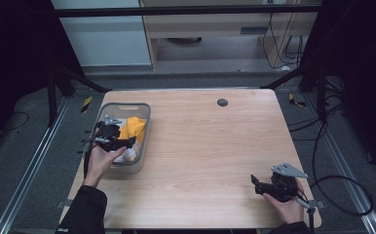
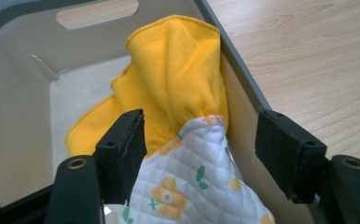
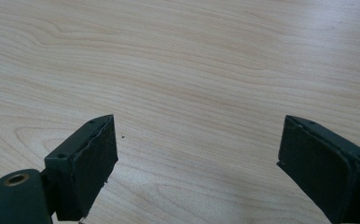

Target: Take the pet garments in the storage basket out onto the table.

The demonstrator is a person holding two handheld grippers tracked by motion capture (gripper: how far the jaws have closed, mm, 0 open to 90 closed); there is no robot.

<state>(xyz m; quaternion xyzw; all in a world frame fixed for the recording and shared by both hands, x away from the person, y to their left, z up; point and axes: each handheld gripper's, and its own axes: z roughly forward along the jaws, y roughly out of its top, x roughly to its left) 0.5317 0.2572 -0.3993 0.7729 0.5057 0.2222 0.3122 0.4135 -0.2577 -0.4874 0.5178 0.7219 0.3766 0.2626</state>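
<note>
Left gripper (image 2: 200,140) reaching into grey plastic bin (image 1: 144,122), jaws apart around quilted floral cloth (image 2: 192,182) and yellow cloth (image 2: 178,74), right gripper (image 1: 260,185) low over woodgrain counter (image 1: 210,146), jaws wide, empty

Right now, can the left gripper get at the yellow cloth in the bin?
Probably yes: the left gripper is open over the grey bin, and the yellow cloth lies just ahead, though the flowered quilted cloth sits between its jaws.

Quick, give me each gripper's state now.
Left gripper: open, jaws on either side of the cloths in the bin, gripping nothing.
Right gripper: open, empty, above the table.
</note>
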